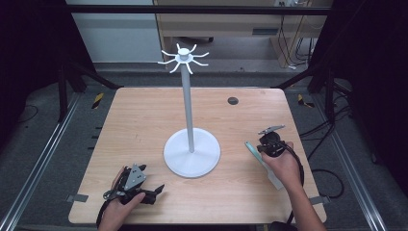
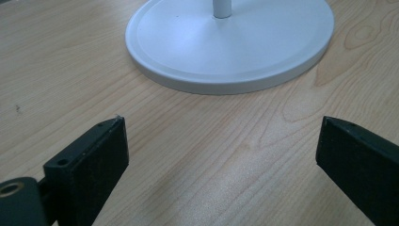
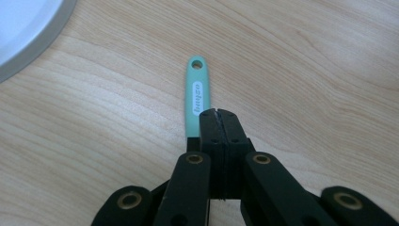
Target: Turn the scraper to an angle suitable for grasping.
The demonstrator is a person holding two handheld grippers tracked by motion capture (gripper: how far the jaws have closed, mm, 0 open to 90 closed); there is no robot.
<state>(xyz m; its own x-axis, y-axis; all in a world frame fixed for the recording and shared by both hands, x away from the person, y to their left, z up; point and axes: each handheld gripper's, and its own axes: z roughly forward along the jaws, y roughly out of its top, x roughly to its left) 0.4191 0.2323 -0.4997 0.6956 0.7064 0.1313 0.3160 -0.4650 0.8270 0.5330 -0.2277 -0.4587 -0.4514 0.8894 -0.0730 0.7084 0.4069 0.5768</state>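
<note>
Right gripper view: right gripper (image 3: 219, 113) jaws clamped on utensil (image 3: 197, 94) mid-handle, flat on table (image 3: 306, 70) near stand (image 1: 191, 153). Looks light, stiff, smooth plastic, may pivot; grip nearer hanging hole. Left gripper (image 2: 221, 141) spread wide, empty.

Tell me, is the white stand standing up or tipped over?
Standing up. The stand has its round base flat on the table, and its pole rises straight to the hooks at the top.
</note>
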